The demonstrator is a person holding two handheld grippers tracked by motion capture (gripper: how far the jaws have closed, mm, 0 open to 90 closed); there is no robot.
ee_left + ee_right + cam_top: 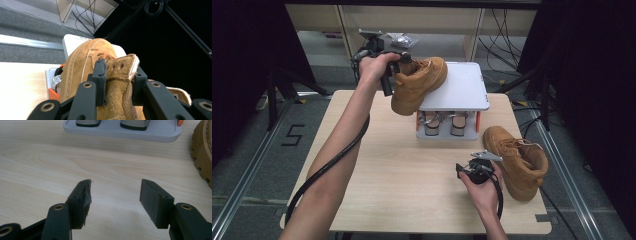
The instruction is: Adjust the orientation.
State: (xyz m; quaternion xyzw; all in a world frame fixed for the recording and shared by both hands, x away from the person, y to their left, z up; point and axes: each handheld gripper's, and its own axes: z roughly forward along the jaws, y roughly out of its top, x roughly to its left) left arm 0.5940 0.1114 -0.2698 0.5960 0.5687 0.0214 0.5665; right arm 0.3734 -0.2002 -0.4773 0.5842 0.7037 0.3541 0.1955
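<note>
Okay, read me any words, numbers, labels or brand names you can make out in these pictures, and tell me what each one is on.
"5": a black figure marked on the grey floor, left of the table.
Boot on the shelf unit: no brand or label readable.
Boot on the table: no readable text either.
White shelf unit: small coloured marks near its far edge in the left gripper view, too small to read.

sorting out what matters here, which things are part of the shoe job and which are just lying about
In the job:
- tan boot on the rack's top shelf, its collar between the left gripper jaws
- second tan boot on the table
- grey shoe rack
- right gripper, open, over the table

Lying about:
- silver shoes on the lower shelf
- cables on the floor behind
</note>
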